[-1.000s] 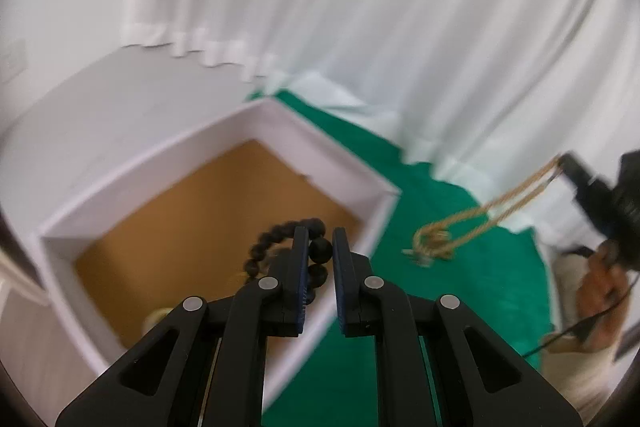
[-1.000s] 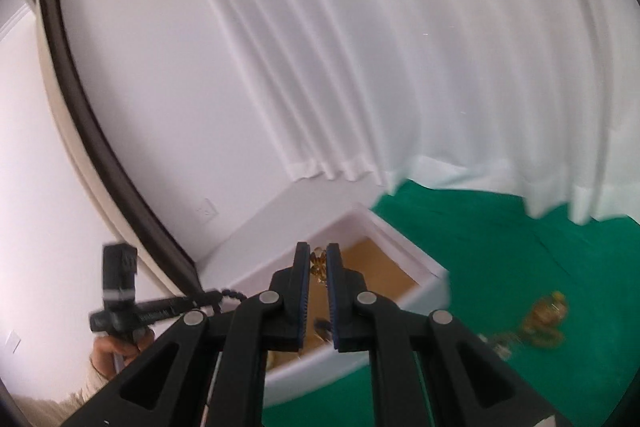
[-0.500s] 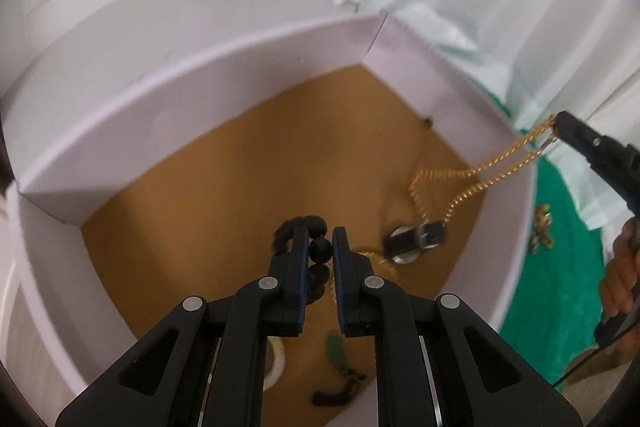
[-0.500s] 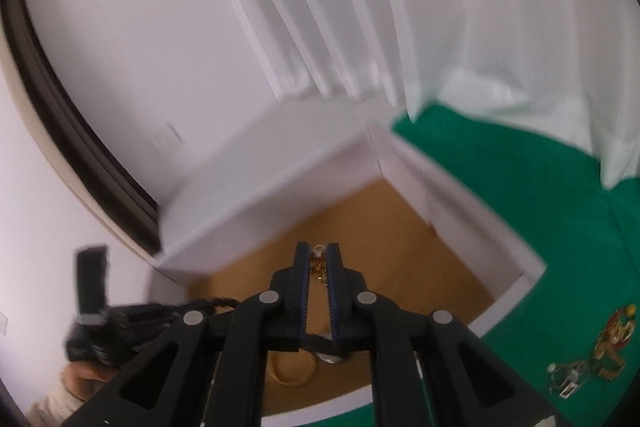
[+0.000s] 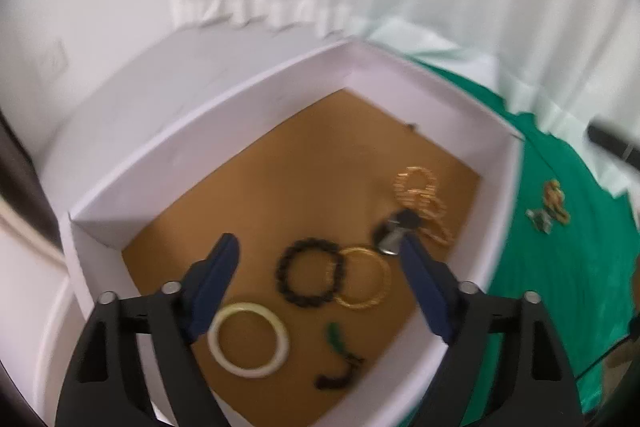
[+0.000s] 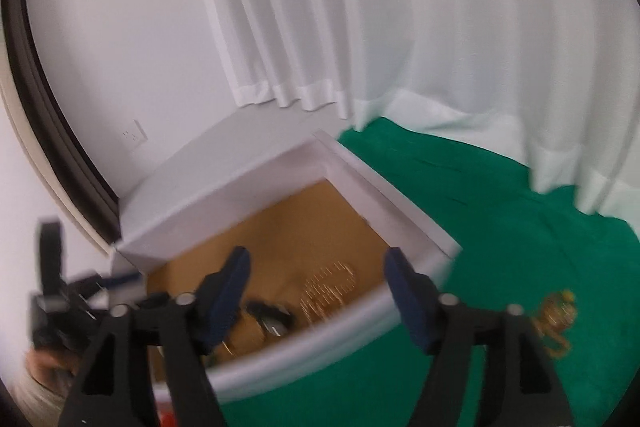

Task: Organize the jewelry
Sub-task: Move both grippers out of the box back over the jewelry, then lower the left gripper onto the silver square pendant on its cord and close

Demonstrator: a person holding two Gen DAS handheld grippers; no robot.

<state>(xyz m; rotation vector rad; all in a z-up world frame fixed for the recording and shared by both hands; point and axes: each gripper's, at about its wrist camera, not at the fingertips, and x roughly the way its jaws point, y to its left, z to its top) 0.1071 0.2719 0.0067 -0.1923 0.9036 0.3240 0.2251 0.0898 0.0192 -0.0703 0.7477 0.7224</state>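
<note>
A white box (image 5: 224,131) with a brown floor holds the jewelry. In the left wrist view a black bead bracelet (image 5: 310,277) lies on that floor against a gold bangle (image 5: 364,281), with a gold chain (image 5: 422,201) and its dark pendant (image 5: 394,233) further right. My left gripper (image 5: 316,245) hangs above them, jaws opening, nothing between them. In the right wrist view my right gripper (image 6: 318,259) is over the box's near rim (image 6: 320,347), jaws opening and empty; the gold chain (image 6: 330,285) lies below.
A cream bangle (image 5: 248,339) and a green pendant on a dark cord (image 5: 336,347) lie near the box's front. More gold and green jewelry (image 6: 556,319) sits on the green cloth (image 6: 460,195) right of the box. White curtains hang behind. A hand holds the other gripper (image 6: 52,303).
Both grippers sank over the box and their jaws parted. The black bead bracelet left my left gripper and the gold chain left my right; both now lie on the box floor.
</note>
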